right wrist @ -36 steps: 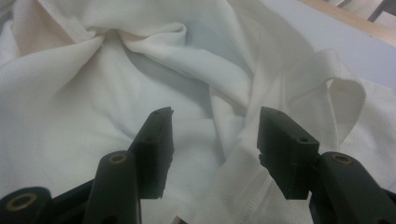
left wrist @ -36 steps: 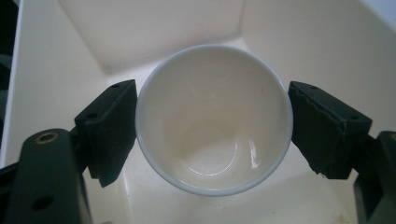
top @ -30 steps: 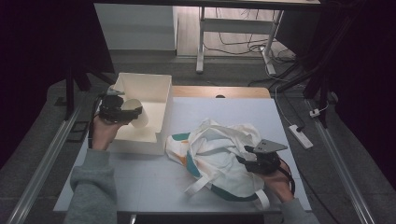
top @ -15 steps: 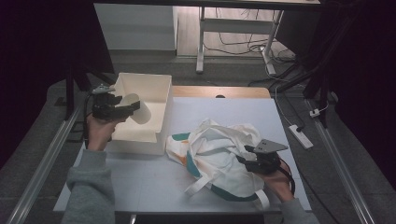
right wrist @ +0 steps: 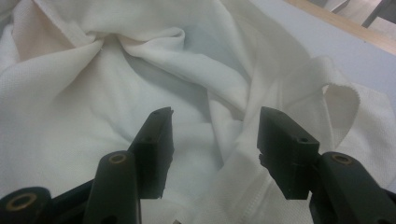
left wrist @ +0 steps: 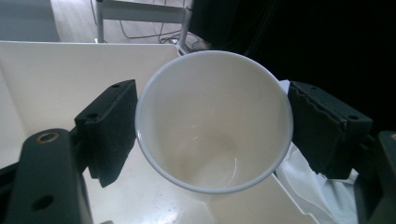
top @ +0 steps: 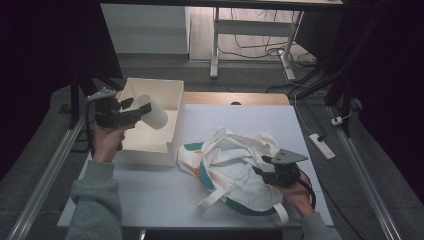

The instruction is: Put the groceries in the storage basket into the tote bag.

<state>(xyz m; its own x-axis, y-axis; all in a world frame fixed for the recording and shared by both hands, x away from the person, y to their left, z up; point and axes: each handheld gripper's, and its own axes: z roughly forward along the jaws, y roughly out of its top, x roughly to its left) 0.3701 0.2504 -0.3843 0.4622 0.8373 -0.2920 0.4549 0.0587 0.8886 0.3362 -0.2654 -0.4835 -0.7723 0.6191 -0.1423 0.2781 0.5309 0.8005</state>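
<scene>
A white paper cup (top: 153, 114) lies on its side in my left gripper (top: 134, 108), held above the left part of an open white box (top: 150, 85). In the left gripper view both pads press the rim of the cup (left wrist: 212, 116), its mouth facing the camera; the left gripper (left wrist: 212, 135) is shut on it. A crumpled white cloth bag (top: 235, 160) with teal and orange patches lies on the table. My right gripper (top: 263, 169) hovers over its right side. In the right gripper view the right gripper (right wrist: 215, 140) stands open just above the folds of the bag (right wrist: 93, 93).
The box sits at the left rear of the pale grey table (top: 150, 195). A wooden strip (top: 235, 98) runs along the far edge. A power strip (top: 320, 146) lies on the floor to the right, and metal rails flank the table.
My left gripper has lifted the cup a little higher above the box and drawn it slightly left. The right gripper and the bag have not moved.
</scene>
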